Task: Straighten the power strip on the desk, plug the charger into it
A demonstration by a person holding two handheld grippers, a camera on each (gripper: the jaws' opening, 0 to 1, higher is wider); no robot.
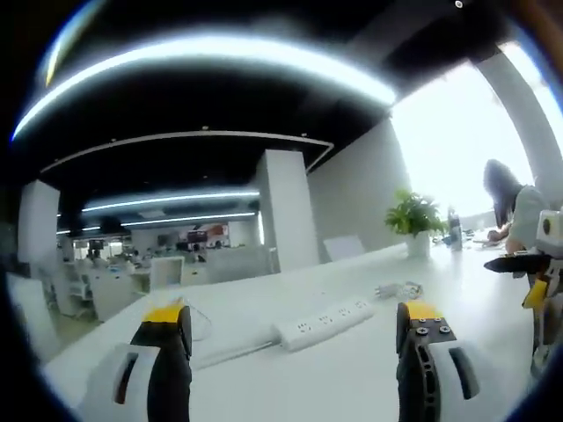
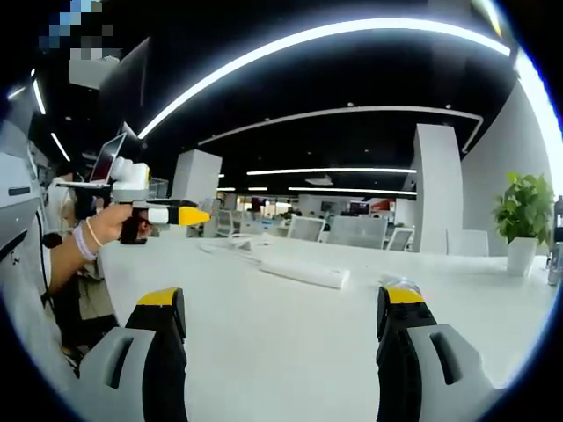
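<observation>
A white power strip point(image 1: 324, 323) lies at an angle on the white desk point(image 1: 352, 378), its cable point(image 1: 230, 353) trailing to the left. A small white charger point(image 1: 398, 289) with a coiled lead rests just beyond the strip's right end. My left gripper point(image 1: 293, 321) hangs above the desk short of the strip, open and holding nothing. The right gripper point(image 1: 508, 262) comes in at the right edge. In the right gripper view the strip point(image 2: 303, 272) sits ahead of my right gripper point(image 2: 281, 308), also open with nothing between its jaws. A hand holds the left gripper point(image 2: 180, 214) at the left.
A potted plant point(image 1: 413, 220) stands at the desk's far end, with a seated person point(image 1: 510, 202) beyond it. Office chairs point(image 2: 352, 230) line the far side of the desk. Bare desk surface point(image 2: 281, 352) stretches between my jaws and the strip.
</observation>
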